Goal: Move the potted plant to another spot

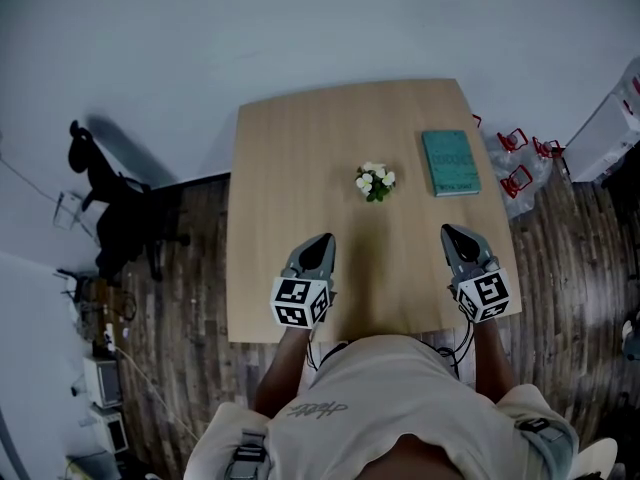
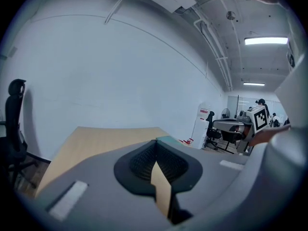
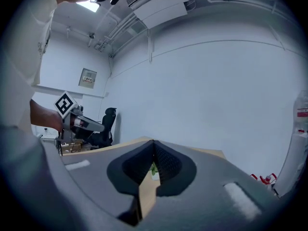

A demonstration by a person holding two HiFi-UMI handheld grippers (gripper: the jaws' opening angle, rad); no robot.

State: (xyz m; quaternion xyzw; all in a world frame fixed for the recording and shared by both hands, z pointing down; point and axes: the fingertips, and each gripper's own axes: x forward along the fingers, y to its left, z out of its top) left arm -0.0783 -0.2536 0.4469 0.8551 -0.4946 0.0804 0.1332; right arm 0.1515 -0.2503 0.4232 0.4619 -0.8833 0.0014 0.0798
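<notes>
A small potted plant [image 1: 375,181] with white flowers stands upright near the middle of the light wooden table [image 1: 300,168]. Both grippers hover over the table's near edge, well short of the plant. My left gripper [image 1: 320,241] is shut and holds nothing; in the left gripper view [image 2: 156,146] its jaws meet at the tips. My right gripper [image 1: 449,232] is shut and empty too. In the right gripper view [image 3: 153,148] a sliver of the plant [image 3: 152,170] shows through the slit below the closed tips. Each gripper also sees the other: the left gripper [image 3: 72,115], the right gripper [image 2: 256,121].
A teal book [image 1: 450,162] lies flat to the right of the plant. A black office chair [image 1: 115,208] stands left of the table. Red clips in a clear bag [image 1: 518,168] and a white cabinet [image 1: 612,126] are on the right. The floor is dark wood.
</notes>
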